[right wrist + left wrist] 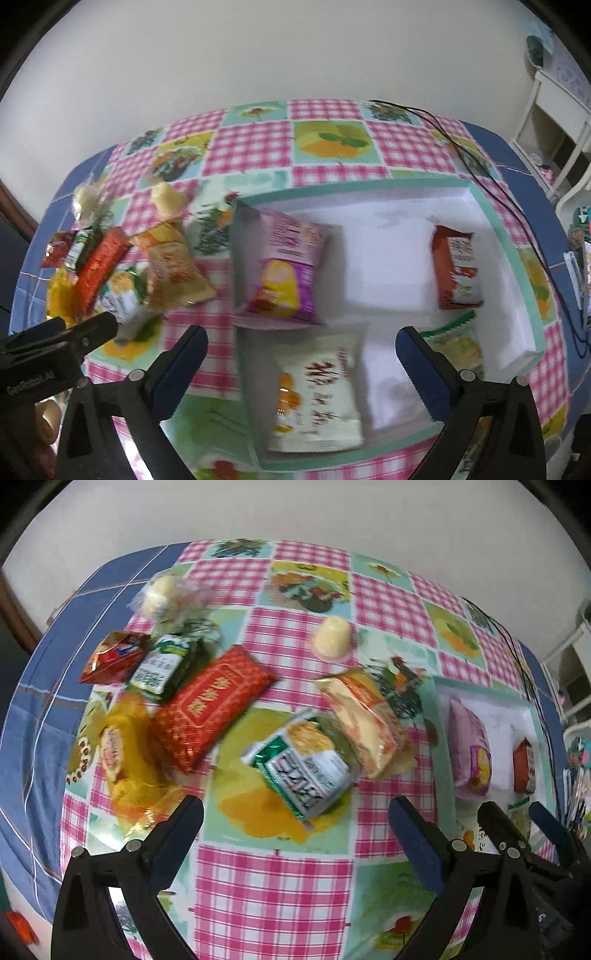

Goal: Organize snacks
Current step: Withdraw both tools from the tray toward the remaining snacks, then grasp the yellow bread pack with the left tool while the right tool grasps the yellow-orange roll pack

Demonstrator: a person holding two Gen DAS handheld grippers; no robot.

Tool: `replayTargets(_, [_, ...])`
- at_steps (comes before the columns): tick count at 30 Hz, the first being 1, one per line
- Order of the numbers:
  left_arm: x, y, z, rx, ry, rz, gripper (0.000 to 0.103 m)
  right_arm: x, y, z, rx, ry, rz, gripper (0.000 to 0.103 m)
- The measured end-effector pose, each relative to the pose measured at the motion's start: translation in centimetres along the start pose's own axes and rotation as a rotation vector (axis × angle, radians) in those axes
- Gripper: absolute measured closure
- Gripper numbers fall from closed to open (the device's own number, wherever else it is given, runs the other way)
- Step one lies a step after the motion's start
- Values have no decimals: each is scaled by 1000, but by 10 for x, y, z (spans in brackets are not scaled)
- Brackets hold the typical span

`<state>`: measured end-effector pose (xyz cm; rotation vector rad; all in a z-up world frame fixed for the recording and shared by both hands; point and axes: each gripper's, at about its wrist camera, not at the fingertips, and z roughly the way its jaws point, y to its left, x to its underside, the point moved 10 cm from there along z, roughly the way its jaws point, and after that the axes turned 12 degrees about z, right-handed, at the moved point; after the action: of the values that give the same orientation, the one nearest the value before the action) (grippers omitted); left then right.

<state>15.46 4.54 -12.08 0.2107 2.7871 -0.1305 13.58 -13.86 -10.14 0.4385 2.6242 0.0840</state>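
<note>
Now | left claw (295,812) hovering agape, empty | green-white snack packet (301,762) lying just ahead, long axis slanting away-left | right claw (301,343) gaping over white box (524,266), farther off.

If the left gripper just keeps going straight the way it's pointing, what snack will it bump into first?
Most likely the green and white snack packet, which lies on the tablecloth straight ahead of the open left gripper. Nothing else shows in between, though depth is hard to judge through this fisheye.
</note>
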Motion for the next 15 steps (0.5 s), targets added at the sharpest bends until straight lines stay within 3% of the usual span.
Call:
replayTargets(9, [-5,36,-9,-27,-33,-69,3,0,46,3,-36,-23,-36,1])
replayTargets(15, [-4,73,-8,-52,-27,-164,4,-8,75,9,-51,-45,-92,8])
